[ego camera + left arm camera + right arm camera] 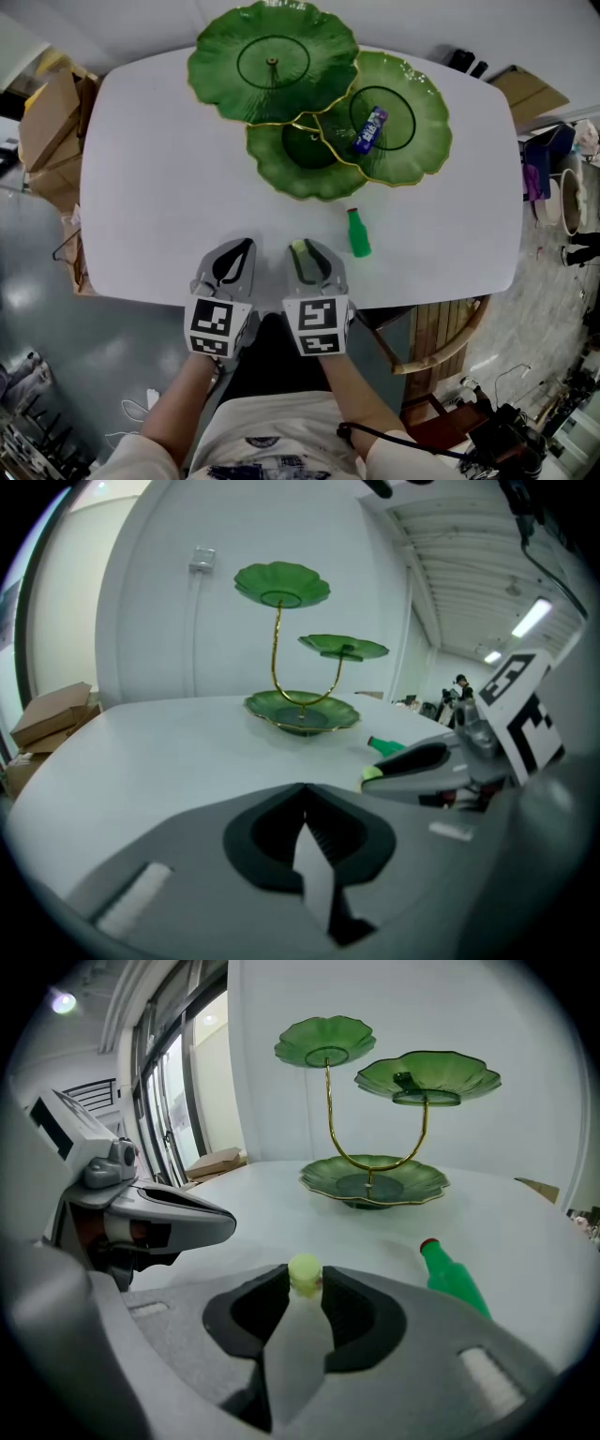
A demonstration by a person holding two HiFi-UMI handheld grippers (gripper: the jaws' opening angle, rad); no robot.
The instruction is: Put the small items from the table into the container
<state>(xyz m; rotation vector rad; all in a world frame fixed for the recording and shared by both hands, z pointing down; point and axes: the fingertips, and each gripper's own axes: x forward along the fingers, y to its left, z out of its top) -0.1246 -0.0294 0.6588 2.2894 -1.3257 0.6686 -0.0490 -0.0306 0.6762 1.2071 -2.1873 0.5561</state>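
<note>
Pinching a small yellow-green piece (pixel 304 1272) at the very tips of the right gripper (pixel 305 1285), with the left gripper (pixel 305 810) closed on nothing. Could pop free on lifting, given so shallow a hold.

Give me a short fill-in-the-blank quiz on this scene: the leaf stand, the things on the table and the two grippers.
1. The green stand has ____ leaf-shaped dishes.
2. The small green bottle lying on the white table has a ____ cap.
3. Of the left gripper and the right gripper, only the ____ one holds something: a small yellow-green item pinched between its jaws.

Missing words: three; red; right.
</note>
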